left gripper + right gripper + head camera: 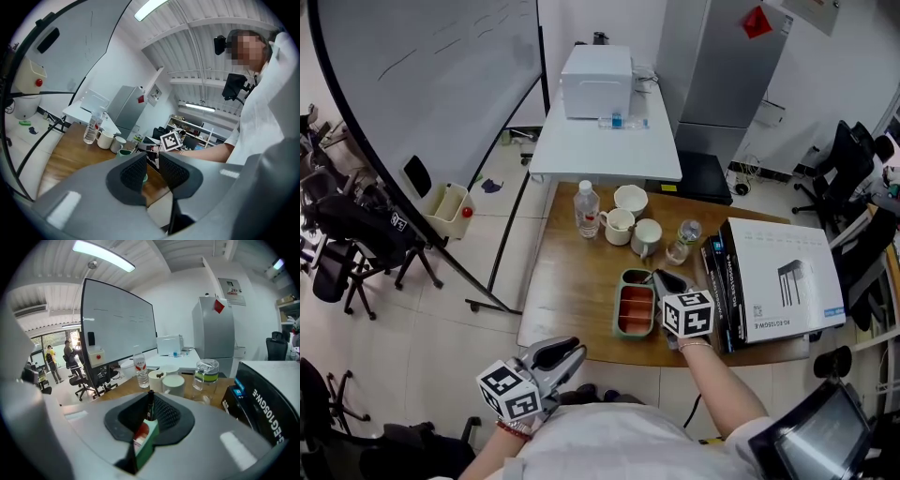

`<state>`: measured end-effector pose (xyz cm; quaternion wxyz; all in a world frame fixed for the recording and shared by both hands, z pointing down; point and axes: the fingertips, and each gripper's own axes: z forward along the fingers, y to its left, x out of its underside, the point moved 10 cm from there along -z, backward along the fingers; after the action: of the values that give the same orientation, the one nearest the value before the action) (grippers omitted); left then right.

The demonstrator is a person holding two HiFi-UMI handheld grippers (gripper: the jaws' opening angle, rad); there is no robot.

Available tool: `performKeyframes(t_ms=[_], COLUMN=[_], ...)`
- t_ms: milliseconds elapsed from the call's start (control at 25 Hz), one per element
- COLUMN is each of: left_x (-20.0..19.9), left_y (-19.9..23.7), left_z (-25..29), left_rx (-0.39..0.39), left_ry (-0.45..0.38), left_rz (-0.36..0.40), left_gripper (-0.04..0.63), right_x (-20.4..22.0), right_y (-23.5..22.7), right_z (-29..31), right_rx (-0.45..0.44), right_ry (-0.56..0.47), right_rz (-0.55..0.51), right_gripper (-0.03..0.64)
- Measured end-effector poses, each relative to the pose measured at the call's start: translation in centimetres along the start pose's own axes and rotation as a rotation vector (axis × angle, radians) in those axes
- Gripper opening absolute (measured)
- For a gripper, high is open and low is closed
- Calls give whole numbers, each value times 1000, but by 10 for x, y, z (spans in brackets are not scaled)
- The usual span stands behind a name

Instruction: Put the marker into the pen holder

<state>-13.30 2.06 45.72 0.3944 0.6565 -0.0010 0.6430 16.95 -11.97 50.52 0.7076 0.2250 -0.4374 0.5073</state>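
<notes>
Black marker (150, 405) sits clamped upright in the right gripper (666, 279), above the green pen holder (636, 305). Near left, the left gripper (153, 164) hangs parted, empty.

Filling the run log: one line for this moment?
right tool: shut on marker | left tool: open, empty | green tray: below right tool

An office — ahead of the right gripper (150, 398) and off to its left stands a large whiteboard (117, 329), with black swivel chairs (77, 379) beside it. A wooden table (562, 281) and a white desk (600, 150) stretch ahead, a tall grey cabinet (213, 329) beyond — strip lights (103, 253) overhead.
</notes>
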Motion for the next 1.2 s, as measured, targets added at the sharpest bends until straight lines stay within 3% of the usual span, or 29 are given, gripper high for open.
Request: performKeyframes(t_ms=[240,480,720,1040,1200], left_x=[-1,0,0,3,6], left_y=[-5,-3,-3,-1,1], left_z=[8,10,15,14,10], left_rx=[21,35,57,59,55], left_ry=[26,29,37,24,14], left_rz=[-1,-7,-11,-12,-20], left_gripper=[83,83,83,83,83], right_x=[-8,-28,-32,4,31], right_y=[12,24,30,29,19], right_z=[-16,-53,-72,-46,-23], right_rx=[-34,-67,-93,-91,-80], right_ry=[-49,-172,-223,-134,-85], right_rz=[-50,-81,-28,-27,64], right_gripper=[23,21,21,21,21])
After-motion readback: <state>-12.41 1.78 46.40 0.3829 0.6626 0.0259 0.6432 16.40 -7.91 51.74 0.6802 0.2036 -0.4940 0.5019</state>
